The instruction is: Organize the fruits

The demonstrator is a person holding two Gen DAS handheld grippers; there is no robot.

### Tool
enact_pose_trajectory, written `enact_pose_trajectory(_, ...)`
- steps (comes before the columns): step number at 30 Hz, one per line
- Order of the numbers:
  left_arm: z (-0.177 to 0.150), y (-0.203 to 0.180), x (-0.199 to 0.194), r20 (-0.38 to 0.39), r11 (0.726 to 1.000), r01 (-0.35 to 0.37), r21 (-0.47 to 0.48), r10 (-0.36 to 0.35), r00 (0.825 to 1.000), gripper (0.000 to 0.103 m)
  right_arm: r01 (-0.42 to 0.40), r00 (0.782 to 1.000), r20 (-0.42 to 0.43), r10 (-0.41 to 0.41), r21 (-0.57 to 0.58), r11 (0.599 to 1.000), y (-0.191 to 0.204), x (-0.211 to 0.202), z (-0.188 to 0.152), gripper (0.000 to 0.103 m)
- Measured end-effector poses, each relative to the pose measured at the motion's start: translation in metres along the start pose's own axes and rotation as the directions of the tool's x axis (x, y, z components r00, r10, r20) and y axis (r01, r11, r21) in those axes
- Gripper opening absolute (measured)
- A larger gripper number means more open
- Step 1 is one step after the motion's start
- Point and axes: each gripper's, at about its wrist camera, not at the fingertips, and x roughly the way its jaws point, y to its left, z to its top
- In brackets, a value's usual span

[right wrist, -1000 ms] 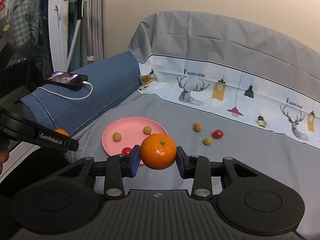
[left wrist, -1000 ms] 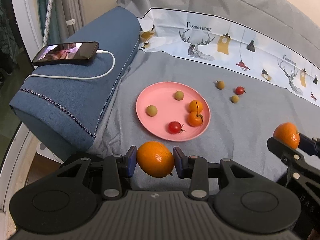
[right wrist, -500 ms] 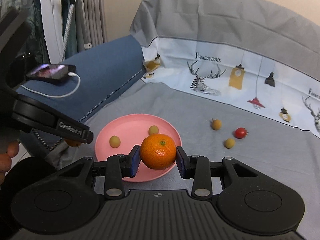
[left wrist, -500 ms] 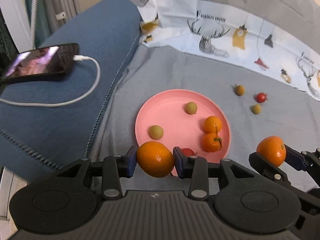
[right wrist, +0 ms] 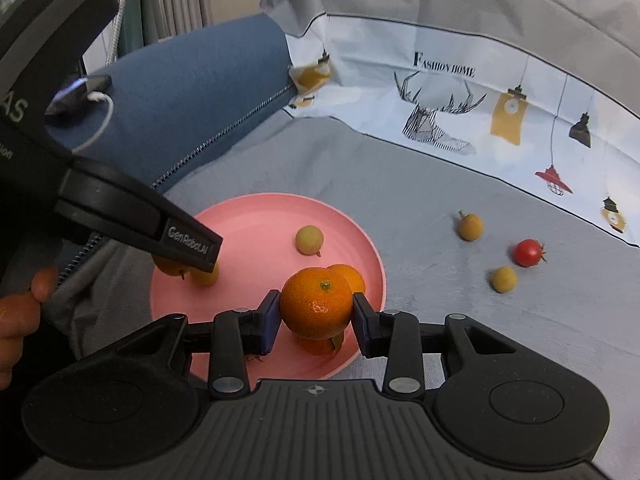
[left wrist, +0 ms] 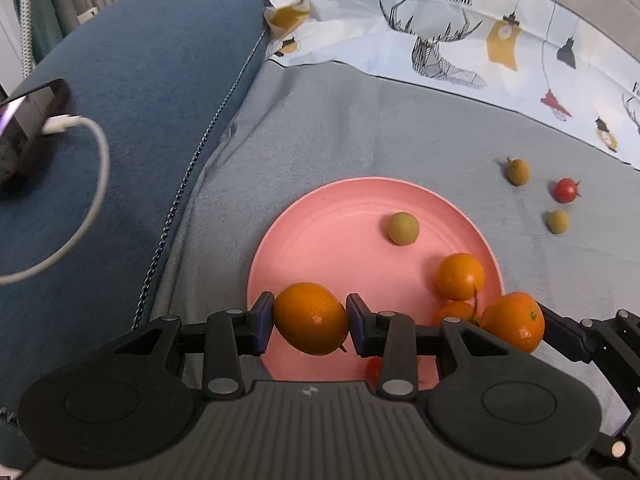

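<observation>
Left tongs (left wrist: 311, 319), right tongs (right wrist: 316, 309) — both clamped, loaded, side by side.

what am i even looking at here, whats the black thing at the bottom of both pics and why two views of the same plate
The black shape at the bottom of each picture is a hand-held gripper, a two-finger clamp that a person squeezes. There is no robot. A wide-angle camera sits on each gripper and looks forward along its fingers, so each gripper sees its own front end.

One picture comes from the left gripper, which is shut on an orange. The other comes from the right gripper, shut on a second orange. Each gripper also shows up at the edge of the other's view.

Both are held over a pink plate on a grey cloth-covered surface. The plate already holds two small oranges and a few small yellow-green fruits. Off the plate lie a cherry tomato and two small yellowish fruits. A phone on a charging cable rests on the blue cushion.
</observation>
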Motion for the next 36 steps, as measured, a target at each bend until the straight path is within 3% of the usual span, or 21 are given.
enact_pose_trajectory(3, 0.006, -0.001, 0.009, 0.005, 1.000, -0.010, 0.015, 0.010, 1.000, 0.045, -0.004, 1.000, -0.006, 0.004, -0.006, 1.000, 0.001, 0.008, 0.003, 0.039)
enact_pose_trajectory(4, 0.007, -0.001, 0.008, 0.019, 1.000, -0.014, 0.020, 0.014, 1.000, 0.051, -0.009, 1.000, -0.003, 0.009, -0.006, 1.000, 0.001, 0.009, 0.004, 0.040)
enact_pose_trajectory(6, 0.010, -0.002, 0.003, 0.048, 0.999, -0.018, 0.029, 0.017, 0.999, 0.096, -0.016, 1.000, 0.015, 0.016, -0.013, 1.000, 0.002, 0.009, 0.009, 0.047)
enact_pose_trajectory(7, 0.011, -0.001, -0.001, 0.072, 0.999, -0.023, 0.027, 0.021, 0.997, 0.102, -0.016, 1.000, 0.025, 0.016, -0.021, 1.000, 0.002, 0.007, 0.011, 0.064)
enact_pose_trajectory(8, 0.010, -0.001, -0.008, 0.107, 0.999, -0.027, 0.021, 0.024, 0.994, 0.103, -0.012, 0.999, 0.038, 0.013, -0.029, 0.999, 0.003, 0.003, 0.012, 0.079)
enact_pose_trajectory(13, -0.004, 0.001, -0.038, 0.132, 0.998, -0.022, 0.051, 0.015, 0.991, 0.103, -0.015, 0.999, 0.030, 0.016, -0.032, 0.999, 0.004, -0.025, 0.006, 0.089)
enact_pose_trajectory(19, -0.059, 0.014, -0.086, 0.092, 0.999, -0.044, -0.014, 0.045, 0.995, 0.103, 0.013, 1.000, -0.017, -0.011, 0.068, 0.998, 0.002, -0.079, -0.025, 0.092)
enact_pose_trajectory(26, -0.119, 0.018, -0.132, 0.094, 0.992, -0.113, -0.062, 0.119, 0.988, 0.103, 0.047, 0.995, 0.092, -0.049, 0.032, 0.998, 0.016, -0.150, -0.046, 0.096)
enact_pose_trajectory(36, -0.150, 0.003, -0.193, 0.230, 0.991, -0.122, -0.056, 0.132, 0.964, 0.103, 0.046, 0.973, 0.224, -0.056, 0.052, 0.998, 0.018, -0.219, -0.066, 0.098)
